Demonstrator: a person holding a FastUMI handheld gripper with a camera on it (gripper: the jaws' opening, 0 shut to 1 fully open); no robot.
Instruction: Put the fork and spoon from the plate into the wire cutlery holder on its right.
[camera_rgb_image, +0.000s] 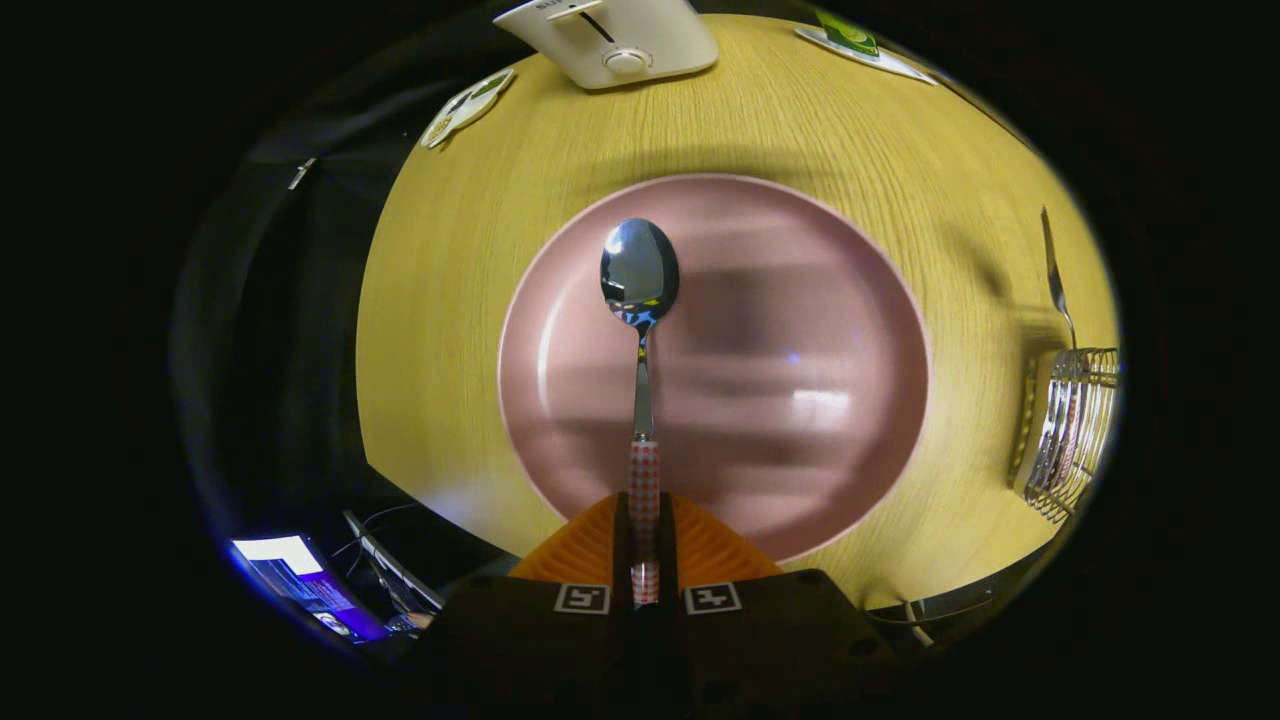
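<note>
Gripping the checked-handled steel spoon (640, 300) between closed orange fingers, the gripper (645, 545) is holding it over the round pink plate (800, 300). The fork (1055, 280) is already standing in the wire cutlery holder (1075, 430) at right; swinging across level should avoid its rim.
</note>
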